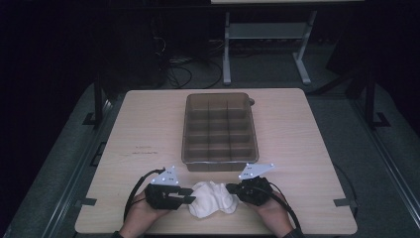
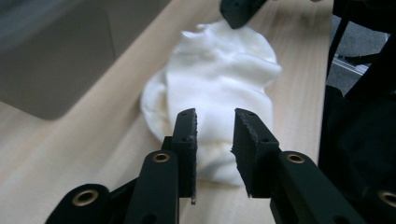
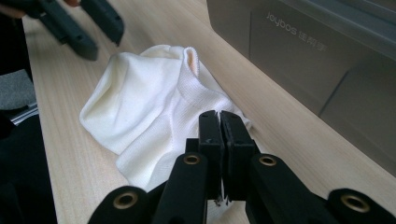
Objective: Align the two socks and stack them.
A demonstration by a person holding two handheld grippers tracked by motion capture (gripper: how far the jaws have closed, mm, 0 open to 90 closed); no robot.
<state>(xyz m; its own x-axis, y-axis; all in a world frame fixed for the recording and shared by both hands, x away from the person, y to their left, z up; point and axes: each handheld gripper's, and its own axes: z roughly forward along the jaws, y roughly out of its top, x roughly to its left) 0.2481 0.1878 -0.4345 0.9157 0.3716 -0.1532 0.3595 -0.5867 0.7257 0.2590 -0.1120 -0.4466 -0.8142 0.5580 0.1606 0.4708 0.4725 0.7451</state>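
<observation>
A crumpled white cloth lies near the table's front edge between my two grippers. My left gripper is at its left end. In the left gripper view its jaws stand apart, the cloth bunched just beyond and below the tips, with no pad pressing on it. My right gripper is at the cloth's right end. In the right gripper view its jaws are pressed together over the near edge of the cloth. I cannot tell whether fabric is pinched between them.
A grey-brown plastic box divided into several compartments stands in the middle of the light wooden table, just behind the cloth. Its wall runs close beside the right gripper. A metal stand and cables are on the floor beyond the table.
</observation>
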